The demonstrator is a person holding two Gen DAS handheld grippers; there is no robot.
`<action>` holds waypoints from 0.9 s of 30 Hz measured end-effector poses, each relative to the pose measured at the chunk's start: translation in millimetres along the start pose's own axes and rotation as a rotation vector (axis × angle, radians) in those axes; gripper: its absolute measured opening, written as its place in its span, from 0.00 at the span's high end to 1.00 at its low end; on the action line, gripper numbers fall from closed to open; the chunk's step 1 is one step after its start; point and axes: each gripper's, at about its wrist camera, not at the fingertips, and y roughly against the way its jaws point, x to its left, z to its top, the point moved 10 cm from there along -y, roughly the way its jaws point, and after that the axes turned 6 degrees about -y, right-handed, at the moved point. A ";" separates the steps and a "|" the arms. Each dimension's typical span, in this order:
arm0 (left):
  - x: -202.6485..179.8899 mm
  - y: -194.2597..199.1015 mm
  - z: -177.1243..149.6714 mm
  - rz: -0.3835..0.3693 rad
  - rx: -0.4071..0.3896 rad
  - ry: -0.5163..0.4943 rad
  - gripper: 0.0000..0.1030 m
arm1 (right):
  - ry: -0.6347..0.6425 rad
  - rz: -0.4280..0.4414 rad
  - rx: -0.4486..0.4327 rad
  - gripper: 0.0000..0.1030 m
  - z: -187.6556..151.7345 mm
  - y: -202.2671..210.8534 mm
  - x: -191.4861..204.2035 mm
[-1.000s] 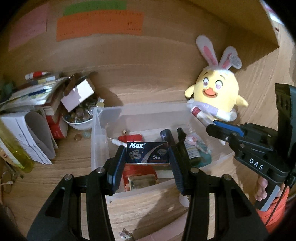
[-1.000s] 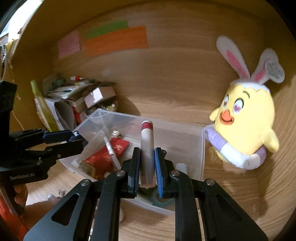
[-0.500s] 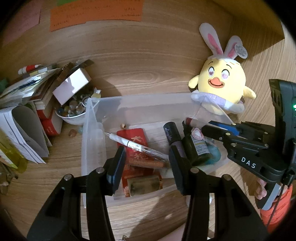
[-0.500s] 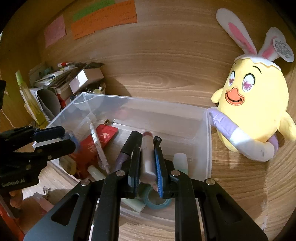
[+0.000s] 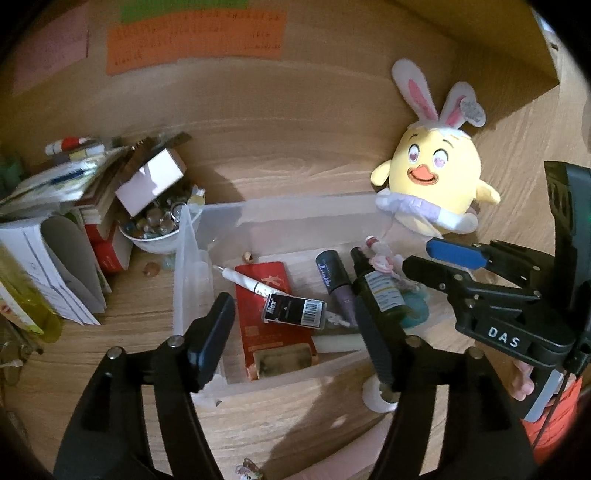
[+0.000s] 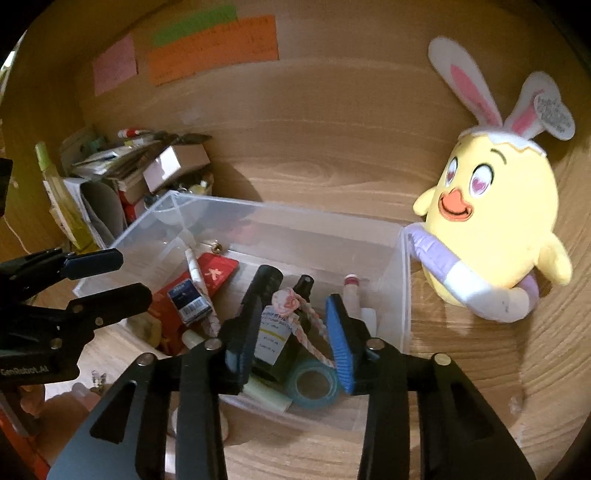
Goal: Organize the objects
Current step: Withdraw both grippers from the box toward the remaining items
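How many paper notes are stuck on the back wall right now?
3: a pink note on the left, a green note top centre, an orange note just below the green. Others may sit outside view.

Light wooden desk surface [image 5: 258, 417] on which are set a clear rectangular plastic bin [image 6: 400, 295], a yellow plush chick with rabbit ears [image 6: 495, 229], a white bowl of glass beads [image 5: 157, 236] and stacked papers and books [image 5: 55, 266].
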 end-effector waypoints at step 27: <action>6.4 82.6 -55.4 0.061 -0.057 -0.016 0.12 | 0.016 0.047 -0.088 0.40 -49.7 87.5 45.9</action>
